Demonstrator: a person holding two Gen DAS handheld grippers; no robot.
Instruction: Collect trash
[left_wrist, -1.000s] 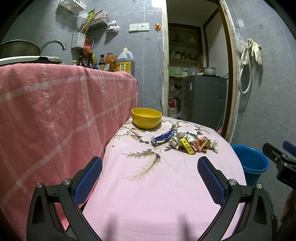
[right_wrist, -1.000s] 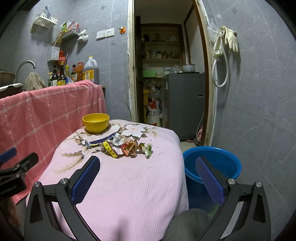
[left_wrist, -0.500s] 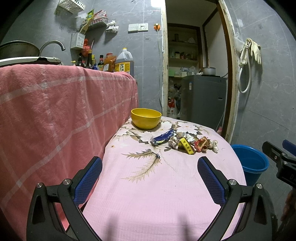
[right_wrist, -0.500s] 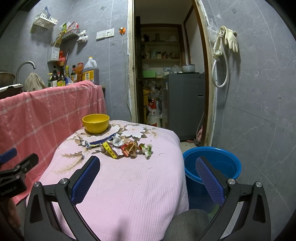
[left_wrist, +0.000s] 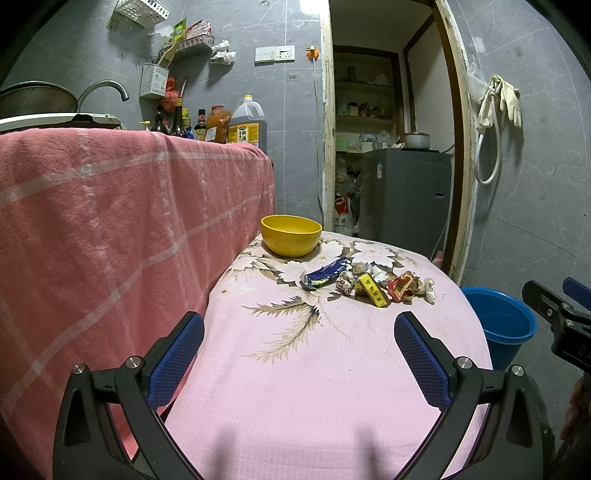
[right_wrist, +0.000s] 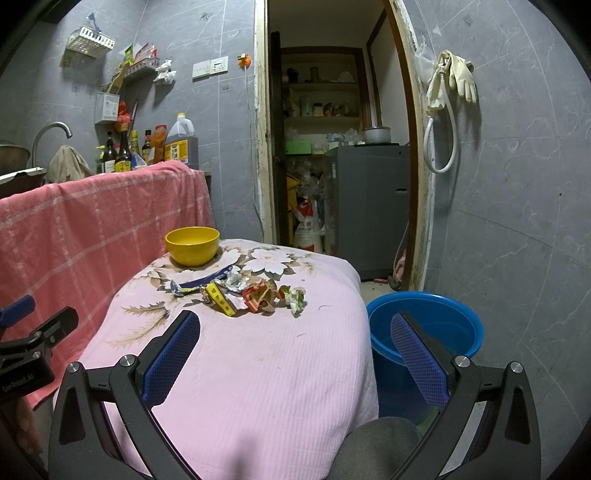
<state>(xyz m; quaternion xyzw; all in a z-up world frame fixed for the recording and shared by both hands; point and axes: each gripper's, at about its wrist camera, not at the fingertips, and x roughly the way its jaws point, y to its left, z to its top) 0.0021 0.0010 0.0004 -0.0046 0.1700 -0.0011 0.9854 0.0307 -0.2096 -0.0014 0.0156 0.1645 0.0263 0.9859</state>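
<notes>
Crumpled mixed wrappers (left_wrist: 365, 282) heaped on pink floral-clothed counter (left_wrist: 295, 369); both grippers' fingers wide apart, empty. Light scraps may scatter short of blue plastic bucket (right_wrist: 424, 325).

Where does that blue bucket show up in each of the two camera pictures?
Left wrist view: the blue bucket is at the right edge, on the floor past the table's right side.
Right wrist view: the blue bucket is right of centre, partly behind a gripper finger.
Shared landmark: the yellow bowl on the table.
</notes>
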